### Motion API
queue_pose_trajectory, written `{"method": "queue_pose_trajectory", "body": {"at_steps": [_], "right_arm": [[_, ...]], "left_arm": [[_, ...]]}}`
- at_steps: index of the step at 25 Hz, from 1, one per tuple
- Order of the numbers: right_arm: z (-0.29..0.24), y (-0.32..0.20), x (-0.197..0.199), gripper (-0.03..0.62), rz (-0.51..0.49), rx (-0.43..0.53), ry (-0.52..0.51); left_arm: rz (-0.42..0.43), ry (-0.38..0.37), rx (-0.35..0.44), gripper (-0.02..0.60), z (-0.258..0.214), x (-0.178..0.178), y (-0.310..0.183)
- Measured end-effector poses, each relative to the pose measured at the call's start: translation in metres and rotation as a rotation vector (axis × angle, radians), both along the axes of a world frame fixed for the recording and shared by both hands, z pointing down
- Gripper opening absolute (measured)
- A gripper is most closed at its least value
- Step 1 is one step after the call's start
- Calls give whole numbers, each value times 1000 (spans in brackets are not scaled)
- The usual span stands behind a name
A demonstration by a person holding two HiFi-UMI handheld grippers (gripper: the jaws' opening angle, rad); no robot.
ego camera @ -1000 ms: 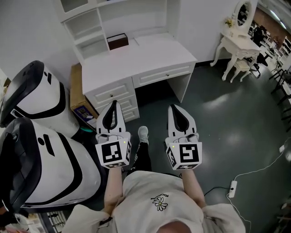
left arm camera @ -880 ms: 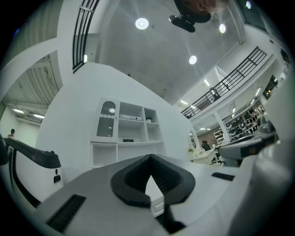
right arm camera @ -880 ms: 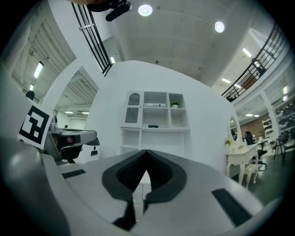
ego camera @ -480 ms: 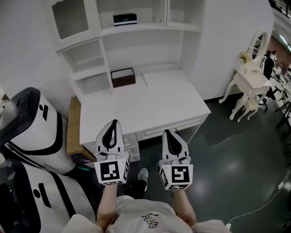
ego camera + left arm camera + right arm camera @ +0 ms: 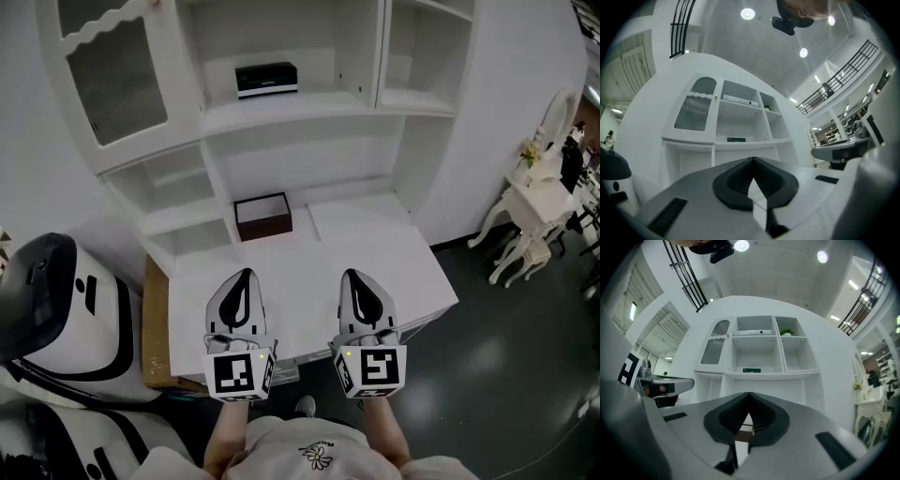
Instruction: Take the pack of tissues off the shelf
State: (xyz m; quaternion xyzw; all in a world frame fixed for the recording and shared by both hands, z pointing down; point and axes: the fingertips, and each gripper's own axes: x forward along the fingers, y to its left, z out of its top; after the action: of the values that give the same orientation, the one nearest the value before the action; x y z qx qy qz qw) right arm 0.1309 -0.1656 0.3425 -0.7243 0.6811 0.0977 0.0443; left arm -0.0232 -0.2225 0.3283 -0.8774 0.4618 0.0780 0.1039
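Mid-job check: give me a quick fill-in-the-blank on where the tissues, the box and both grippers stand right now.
1. The pack of tissues lies on a shelf ____ the brown box.
2. The brown box stands on the white ____.
3. The jaws of the left gripper and of the right gripper are both ____, with nothing between them.

Missing words: above; desk; shut.

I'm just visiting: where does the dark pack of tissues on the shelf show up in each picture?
Head view: pack of tissues, top centre, on a shelf.
Left gripper view: small dark strip near the centre.
Right gripper view: small green strip near the centre.
Shared landmark: the glass cabinet door, left of it in every view.
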Motion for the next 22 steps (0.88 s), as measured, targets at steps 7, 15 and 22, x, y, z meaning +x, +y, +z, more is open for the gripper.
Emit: {"method": "queue_pose_trajectory", "body": {"at_steps": [7,15,22], "right_arm": [[7,-50,10,2,-48,-35,-3],[16,-89,31,2,-127,-76,-49],[10,-108,57,2,-142,-51,-59]], "left_arm": [[-3,3,-40,0,-3,29,-48],[-54,4,-81,0,5,54,-71],[-90,-7,-61,0,-2,67,-84]]}}
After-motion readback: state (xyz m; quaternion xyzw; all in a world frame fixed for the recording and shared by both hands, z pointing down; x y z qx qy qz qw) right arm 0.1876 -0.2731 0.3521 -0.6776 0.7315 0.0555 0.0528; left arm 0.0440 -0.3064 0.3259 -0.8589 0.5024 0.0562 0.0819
